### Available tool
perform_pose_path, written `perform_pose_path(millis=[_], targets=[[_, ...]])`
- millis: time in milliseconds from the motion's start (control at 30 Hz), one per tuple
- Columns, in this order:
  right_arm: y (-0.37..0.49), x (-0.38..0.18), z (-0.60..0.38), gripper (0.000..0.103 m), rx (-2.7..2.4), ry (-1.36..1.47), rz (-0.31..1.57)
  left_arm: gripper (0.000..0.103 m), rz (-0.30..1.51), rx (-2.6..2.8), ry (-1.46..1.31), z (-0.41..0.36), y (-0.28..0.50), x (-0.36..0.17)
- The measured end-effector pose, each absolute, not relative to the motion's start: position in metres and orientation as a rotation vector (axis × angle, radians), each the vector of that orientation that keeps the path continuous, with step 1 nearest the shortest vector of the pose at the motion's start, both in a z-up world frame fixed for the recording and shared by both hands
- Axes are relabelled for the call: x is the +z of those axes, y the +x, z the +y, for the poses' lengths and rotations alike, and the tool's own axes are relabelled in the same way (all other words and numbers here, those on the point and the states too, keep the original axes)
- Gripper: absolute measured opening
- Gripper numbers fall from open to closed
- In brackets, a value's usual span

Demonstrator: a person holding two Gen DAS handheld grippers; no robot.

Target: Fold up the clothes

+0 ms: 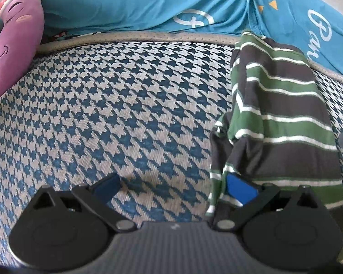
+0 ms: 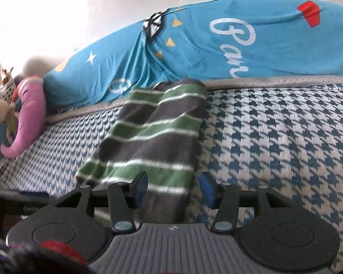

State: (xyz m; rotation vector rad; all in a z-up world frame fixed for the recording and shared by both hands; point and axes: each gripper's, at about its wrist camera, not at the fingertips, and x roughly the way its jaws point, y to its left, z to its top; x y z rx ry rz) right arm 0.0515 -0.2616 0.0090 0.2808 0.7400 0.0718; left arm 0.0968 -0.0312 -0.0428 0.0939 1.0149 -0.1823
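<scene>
Left gripper [image 1: 173, 188] spread wide beside the folded green-and-grey striped knit garment [image 1: 283, 114]; right gripper [image 2: 173, 188] spread, straddling its near end on the blue-and-white houndstooth mat [image 1: 116, 105].

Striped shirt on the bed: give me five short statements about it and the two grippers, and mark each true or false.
1. The striped shirt has green, grey and white stripes. True.
2. The left gripper is shut on the shirt. False: its jaws stand wide open, with only its right finger against the cloth.
3. The right gripper is open, with the shirt's near end between its fingers. True.
4. The shirt lies on a plain red blanket. False: it lies on a blue and white houndstooth cover.
5. A purple plush toy sits at the left, clear of the shirt. True.
</scene>
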Motion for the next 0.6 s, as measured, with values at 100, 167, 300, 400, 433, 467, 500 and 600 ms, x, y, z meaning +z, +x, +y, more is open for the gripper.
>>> perform_pose_path(millis=[100, 167, 300, 400, 433, 467, 500, 600], targets=[[0.061, 0.007, -0.267, 0.051, 0.059, 0.305, 0.728, 0.103, 1.017, -0.171, 0.099, -0.034, 0.097, -0.043], [0.067, 0.005, -0.269, 0.051, 0.046, 0.317, 0.725, 0.103, 1.021, -0.166, 0.101, -0.035, 0.099, -0.042], [0.081, 0.001, -0.273, 0.051, 0.031, 0.337, 0.721, 0.103, 1.035, -0.154, 0.069, -0.032, 0.106, -0.041], [0.088, -0.001, -0.278, 0.051, 0.027, 0.367, 0.714, 0.103, 1.036, -0.128, 0.04, -0.027, 0.111, -0.04], [0.09, -0.002, -0.28, 0.051, 0.028, 0.381, 0.71, 0.103, 1.036, -0.124, 0.043, -0.027, 0.111, -0.04], [0.092, -0.003, -0.282, 0.051, 0.028, 0.395, 0.705, 0.103, 1.036, -0.12, 0.045, -0.027, 0.111, -0.041], [0.094, -0.003, -0.284, 0.051, 0.028, 0.408, 0.701, 0.103, 1.035, -0.116, 0.048, -0.027, 0.112, -0.041], [0.101, -0.004, -0.289, 0.051, 0.025, 0.421, 0.69, 0.103, 1.034, -0.105, 0.055, -0.026, 0.112, -0.041]])
